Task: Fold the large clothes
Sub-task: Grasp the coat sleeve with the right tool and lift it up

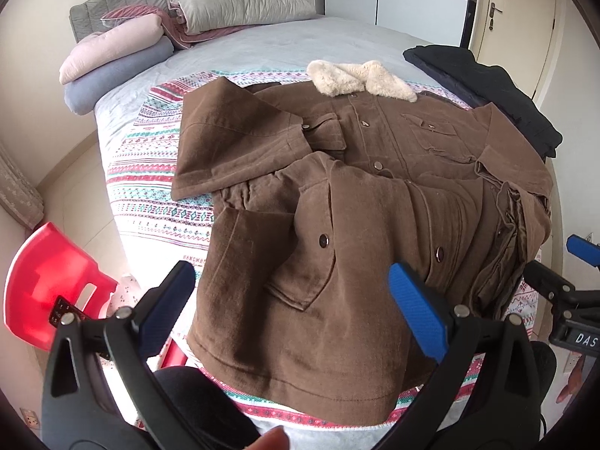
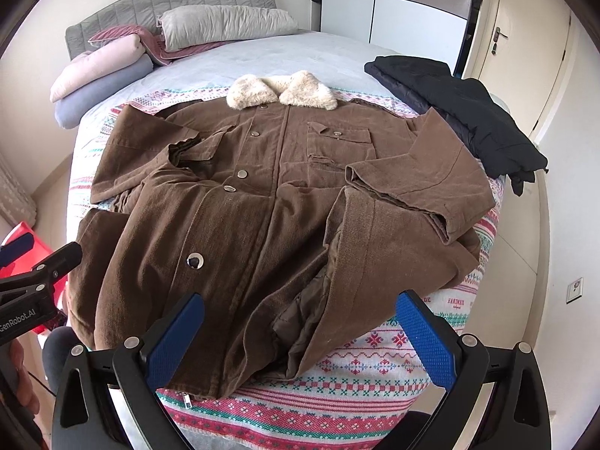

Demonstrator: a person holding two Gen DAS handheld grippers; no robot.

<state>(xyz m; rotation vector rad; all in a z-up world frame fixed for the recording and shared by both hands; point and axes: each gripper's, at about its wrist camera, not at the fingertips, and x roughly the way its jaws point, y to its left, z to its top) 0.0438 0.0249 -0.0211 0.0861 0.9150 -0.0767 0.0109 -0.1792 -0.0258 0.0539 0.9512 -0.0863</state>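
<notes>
Bed: coat flat, sleeves folded in. Left gripper and right gripper both gape, holding nothing. Risk: thick hem slips, sleeves unfold.

The coat covers the middle of the patterned blanket, and its near hem drops out of sight behind the left gripper in the left wrist view. The red chair is cut by the picture's edge and partly blocked by that gripper's frame; the small dark thing on it is too small to tell. The dark jacket hides the bed's far right corner, and the blanket's printed words are unreadable.
</notes>
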